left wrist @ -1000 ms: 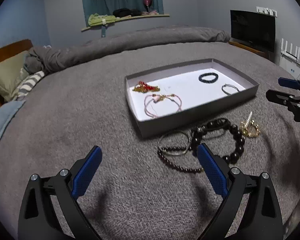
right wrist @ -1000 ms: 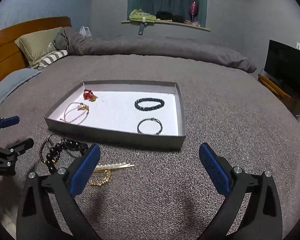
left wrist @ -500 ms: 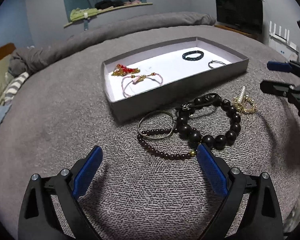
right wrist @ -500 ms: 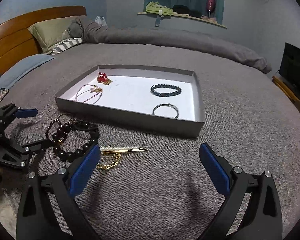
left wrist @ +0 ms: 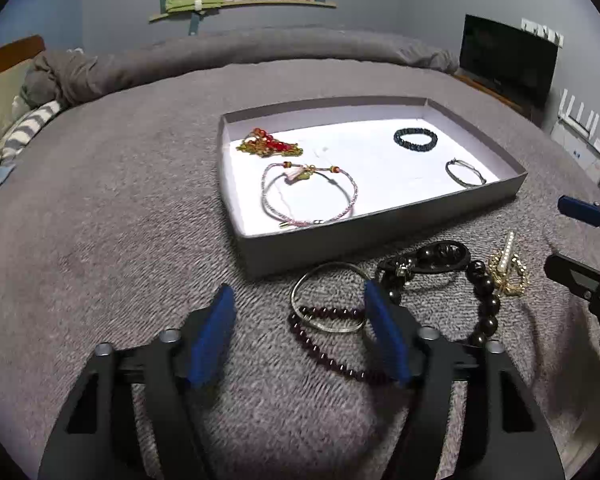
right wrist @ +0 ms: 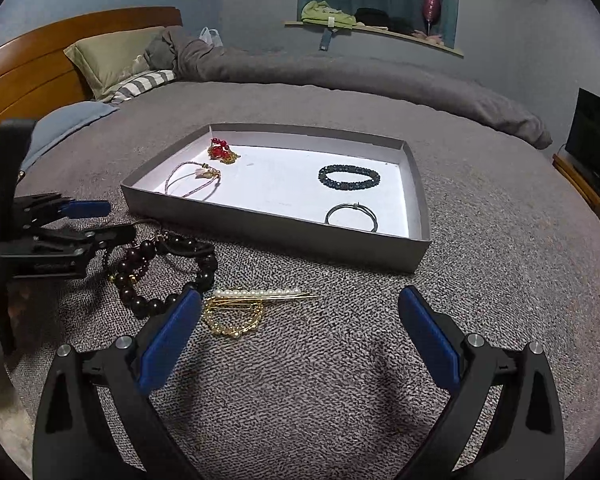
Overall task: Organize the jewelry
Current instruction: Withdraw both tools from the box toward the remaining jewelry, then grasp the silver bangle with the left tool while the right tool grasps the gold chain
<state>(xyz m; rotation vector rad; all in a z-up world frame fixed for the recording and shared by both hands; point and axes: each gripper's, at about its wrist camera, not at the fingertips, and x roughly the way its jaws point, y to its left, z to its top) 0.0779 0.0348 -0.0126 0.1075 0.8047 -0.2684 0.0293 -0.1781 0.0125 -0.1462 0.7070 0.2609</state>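
- The left gripper (left wrist: 300, 324), its blue-padded jaws standing apart, has narrowed its gap since half a second ago and has come closer to the loose pile on the grey knitted bedspread (left wrist: 112, 240).
- Its right pad (left wrist: 384, 332) now overlaps the thin silver bangle (left wrist: 326, 300) and the string of small dark red beads (left wrist: 324, 352) (whether it touches them is not clear).
- Just right of these lies the bracelet of large dark brown beads (left wrist: 484, 304), then the gold chain with a pearl hair pin (right wrist: 240, 306).
- The shallow grey cardboard tray (right wrist: 284, 236) sits behind the pile, holding a red-and-gold charm piece (left wrist: 270, 146), a pink cord bracelet (left wrist: 310, 196), a black beaded bracelet (right wrist: 348, 177) and a thin metal ring bracelet (right wrist: 351, 218).
- The right gripper (right wrist: 300, 336), jaws spread wide and holding nothing, hovers low over the bedspread, its left pad (right wrist: 168, 340) beside the gold chain; it has edged nearer the pin.
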